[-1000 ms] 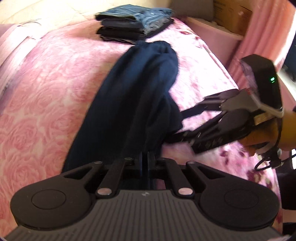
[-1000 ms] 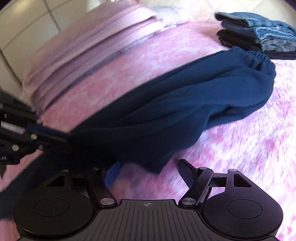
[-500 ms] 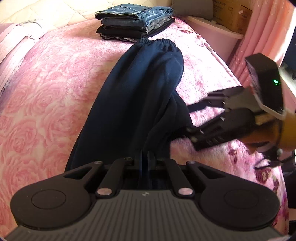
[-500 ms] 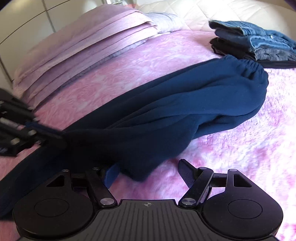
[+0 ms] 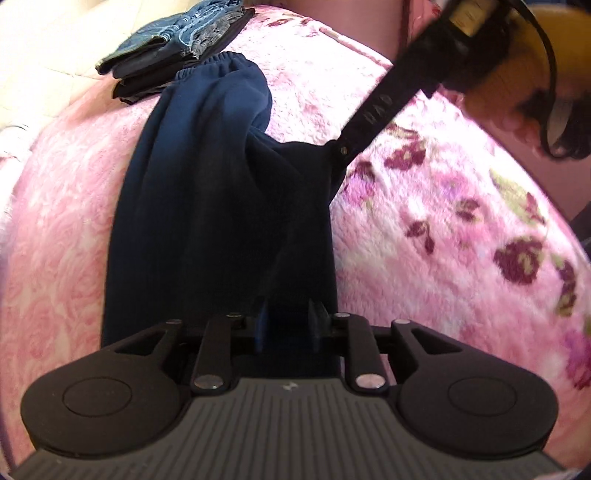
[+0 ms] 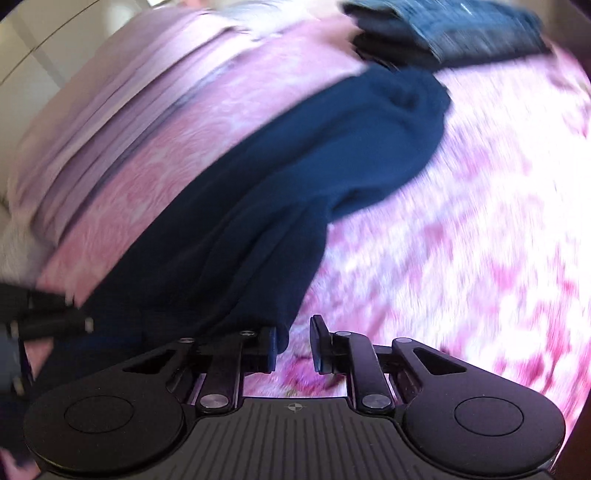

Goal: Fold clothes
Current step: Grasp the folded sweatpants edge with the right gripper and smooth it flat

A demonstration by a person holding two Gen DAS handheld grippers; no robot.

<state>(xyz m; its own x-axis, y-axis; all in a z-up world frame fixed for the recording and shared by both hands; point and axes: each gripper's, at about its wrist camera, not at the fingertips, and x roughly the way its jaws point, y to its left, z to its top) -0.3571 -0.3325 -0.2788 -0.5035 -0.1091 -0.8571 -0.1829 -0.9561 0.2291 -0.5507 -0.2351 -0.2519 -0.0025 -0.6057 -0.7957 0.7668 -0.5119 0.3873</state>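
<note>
Navy trousers (image 5: 207, 184) lie lengthwise on the pink floral blanket (image 5: 443, 221), elastic waistband at the far end. My left gripper (image 5: 286, 321) hovers low over their near end. Its jaws are opening, with a narrow gap and dark cloth showing in it but not pinched. My right gripper (image 6: 293, 343) is closing, and pink blanket shows through its gap. The edge of the trousers (image 6: 295, 166) bulges against its left pad. In the left wrist view one of the right gripper's fingers (image 5: 369, 118) reaches to a raised fold on the trousers' right side.
A stack of folded jeans and dark clothes (image 5: 177, 48) sits beyond the waistband, also visible in the right wrist view (image 6: 443, 33). A folded pink quilt (image 6: 129, 92) runs along the bed's far left. A person's hand (image 5: 517, 92) holds the right gripper.
The left gripper sank toward the bed and its shut jaws parted off the cloth. The right gripper narrowed from wide open and moved in against the trousers' edge.
</note>
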